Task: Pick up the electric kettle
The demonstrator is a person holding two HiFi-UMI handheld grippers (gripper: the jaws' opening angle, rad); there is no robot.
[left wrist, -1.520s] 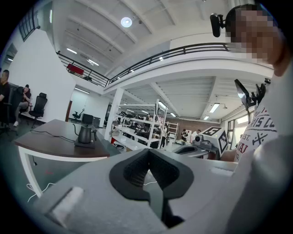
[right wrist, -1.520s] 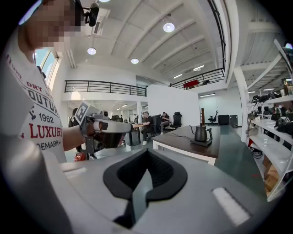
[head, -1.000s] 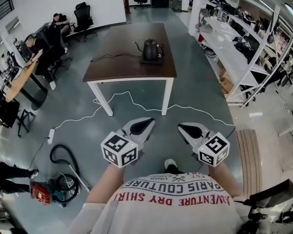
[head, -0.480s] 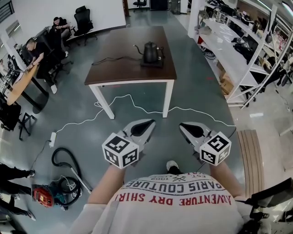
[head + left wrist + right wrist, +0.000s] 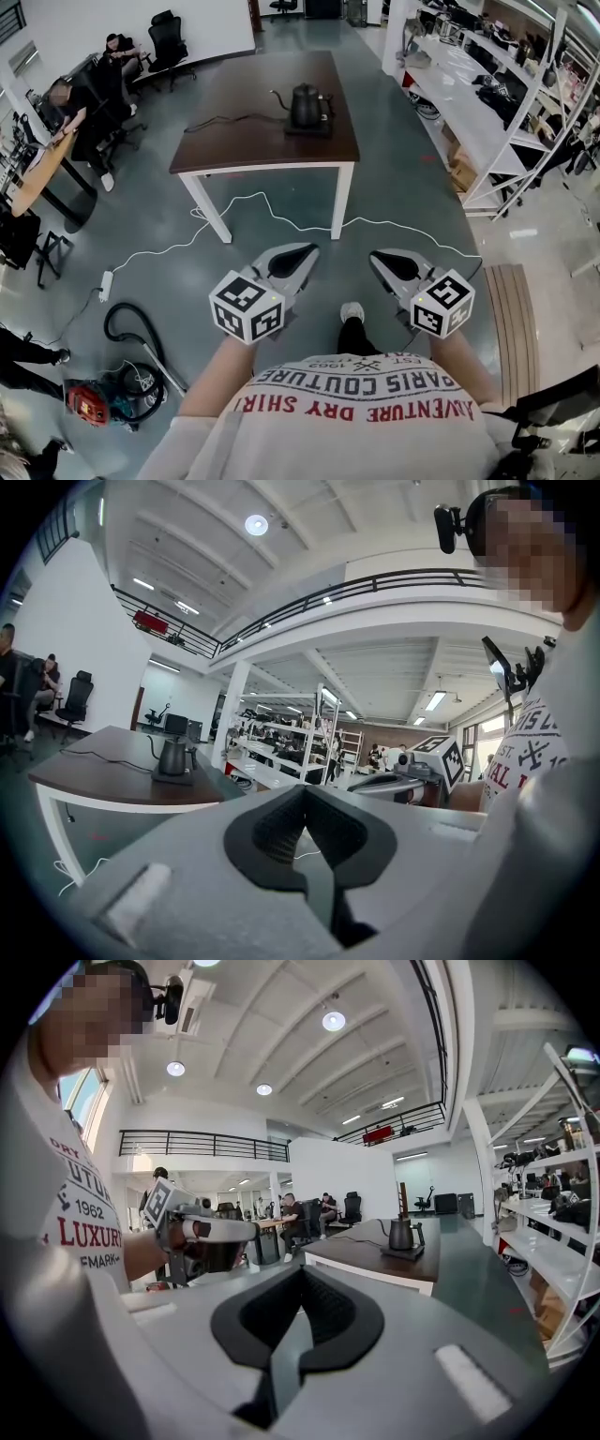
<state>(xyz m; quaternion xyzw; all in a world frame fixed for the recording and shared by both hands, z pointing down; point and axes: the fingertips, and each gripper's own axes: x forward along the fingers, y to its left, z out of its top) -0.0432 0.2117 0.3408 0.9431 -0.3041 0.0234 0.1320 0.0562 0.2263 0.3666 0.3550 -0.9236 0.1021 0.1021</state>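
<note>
A black gooseneck electric kettle (image 5: 306, 104) stands on its base near the right side of a dark brown table (image 5: 244, 141), its cord trailing left. The kettle (image 5: 172, 757) shows small and far in the left gripper view, and the kettle (image 5: 401, 1234) shows likewise in the right gripper view. My left gripper (image 5: 307, 249) and right gripper (image 5: 375, 256) are held side by side close to my body, well short of the table, over the grey floor. Both are shut with nothing between their jaws.
A white cable (image 5: 281, 211) snakes over the floor under the table. A vacuum cleaner (image 5: 103, 398) with hose lies at lower left. White shelving (image 5: 506, 103) lines the right side. People sit at desks (image 5: 37, 159) at left.
The view has shifted slightly; the table sits a little nearer and my foot has stepped forward between the grippers. Both grippers keep their pose.
</note>
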